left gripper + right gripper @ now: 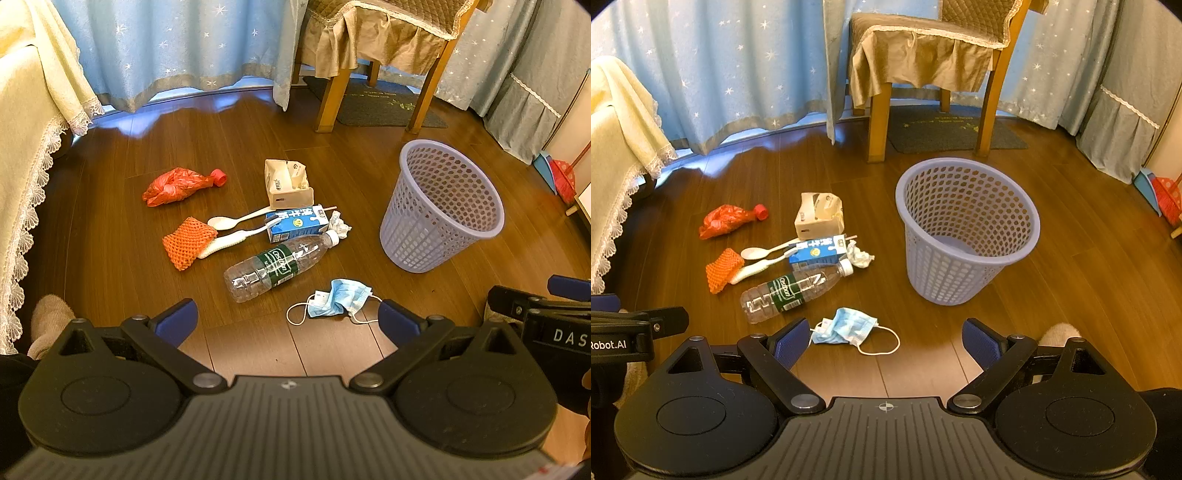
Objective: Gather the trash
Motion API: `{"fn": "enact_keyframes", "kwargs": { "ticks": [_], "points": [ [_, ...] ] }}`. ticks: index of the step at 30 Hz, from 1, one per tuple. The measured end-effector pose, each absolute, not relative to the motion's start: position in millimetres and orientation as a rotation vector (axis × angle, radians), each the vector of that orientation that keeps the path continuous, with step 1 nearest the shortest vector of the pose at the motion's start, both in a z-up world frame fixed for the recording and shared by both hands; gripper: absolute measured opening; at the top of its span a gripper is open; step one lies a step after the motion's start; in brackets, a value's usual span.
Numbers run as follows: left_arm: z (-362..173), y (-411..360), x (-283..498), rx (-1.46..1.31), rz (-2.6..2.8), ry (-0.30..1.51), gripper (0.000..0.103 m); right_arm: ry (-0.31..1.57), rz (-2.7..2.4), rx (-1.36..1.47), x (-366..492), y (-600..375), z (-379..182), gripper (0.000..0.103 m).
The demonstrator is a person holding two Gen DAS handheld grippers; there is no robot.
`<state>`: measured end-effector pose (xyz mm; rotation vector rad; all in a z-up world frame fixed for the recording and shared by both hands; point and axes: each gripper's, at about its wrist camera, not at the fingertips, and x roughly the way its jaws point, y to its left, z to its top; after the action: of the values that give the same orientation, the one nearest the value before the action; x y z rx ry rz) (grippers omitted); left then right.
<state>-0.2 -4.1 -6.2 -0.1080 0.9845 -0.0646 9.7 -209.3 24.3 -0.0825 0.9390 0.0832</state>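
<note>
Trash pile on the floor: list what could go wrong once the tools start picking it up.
1. The face mask trails a loose ear loop; it may snag on a tool finger and not drop free.
2. The toothbrush leans on the milk carton beside the spoon; lifting one could drag the others.
3. The bin looks light and unweighted, so a bump from the bottle might tip it.

"DAS" on right claw [569, 291]; "Robot.AI" on left claw [613, 343]; "Cestbon" on bottle [792, 290].
</note>
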Motion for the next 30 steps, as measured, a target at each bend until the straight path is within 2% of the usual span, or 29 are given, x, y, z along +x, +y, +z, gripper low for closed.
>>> {"fn": "enact_keyframes", "kwargs": {
  "ticks": [30],
  "points": [
    [-4,-6,10,-0.076,-0.090,0.965,0.102,0.895,0.098,-0.067,14,-222,20,0.088]
  ]
}}
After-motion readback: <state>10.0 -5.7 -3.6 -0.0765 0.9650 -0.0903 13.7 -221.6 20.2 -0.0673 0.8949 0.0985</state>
